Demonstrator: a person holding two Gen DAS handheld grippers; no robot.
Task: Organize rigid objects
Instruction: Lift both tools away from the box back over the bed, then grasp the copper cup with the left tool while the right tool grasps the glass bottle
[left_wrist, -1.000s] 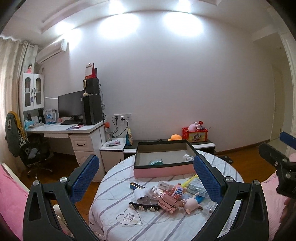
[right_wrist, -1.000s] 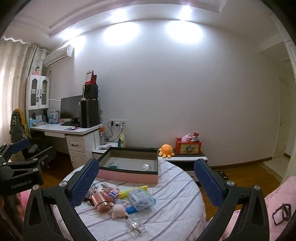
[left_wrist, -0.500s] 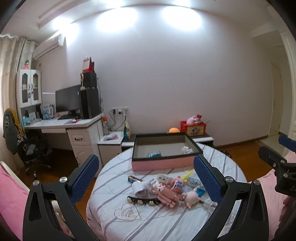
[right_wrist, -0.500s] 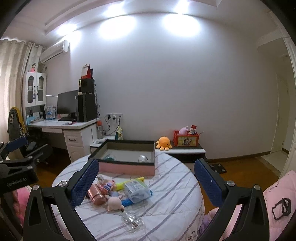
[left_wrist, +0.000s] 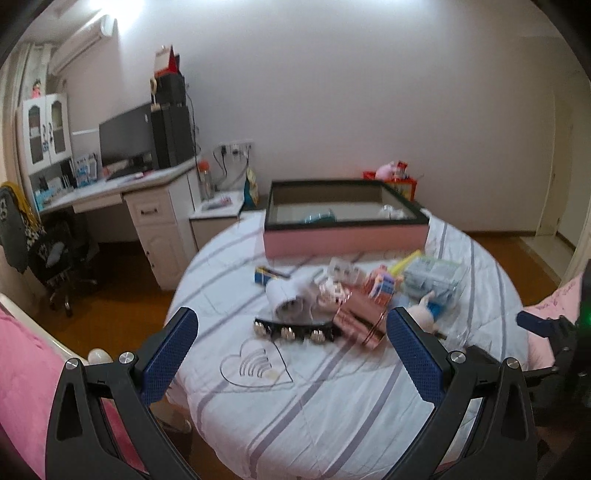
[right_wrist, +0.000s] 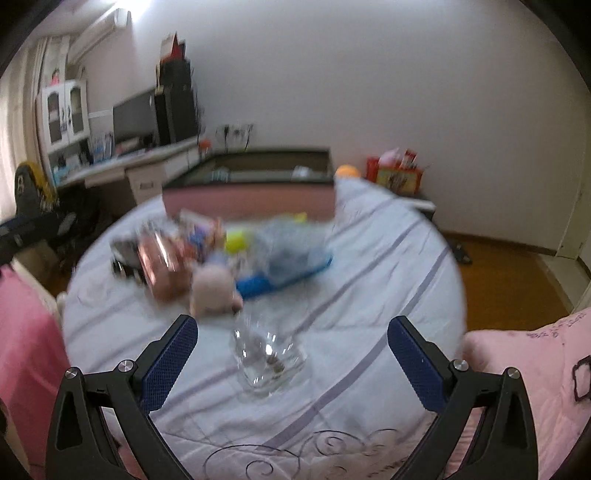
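Sitting in a loose heap on the round table (left_wrist: 332, 398) is the stuff to sort: a rose-gold case (left_wrist: 357, 322), a white roll (left_wrist: 286, 297), a black clip with shiny studs (left_wrist: 291, 330), a little pink pig toy (left_wrist: 424, 314), a clear pack of blue-ish bits (left_wrist: 432, 275) and a small blue-and-yellow box (left_wrist: 266, 275), all touching or overlapping. From the right wrist view the pile is pretty blurred, but the pig toy (right_wrist: 216, 291) sits at its near edge and a clear plastic container (right_wrist: 267, 360) lies on its own, apart from the heap and closer to the camera.

Behind the pile, at the far side of the table, is the pink tray with a dark rim (left_wrist: 345, 242), with a couple of small things inside that I can't make out.

Left hand-held gripper (left_wrist: 295, 354) hangs above the near part of the striped cover, jaws spread wide, nothing in them. Right hand-held gripper (right_wrist: 293, 360) is the same, wide apart and empty, with the clear container lined up between its fingers.

Further out there's a desk with a monitor (left_wrist: 123, 138) on the left and pink bedding (right_wrist: 535, 387) on the right.
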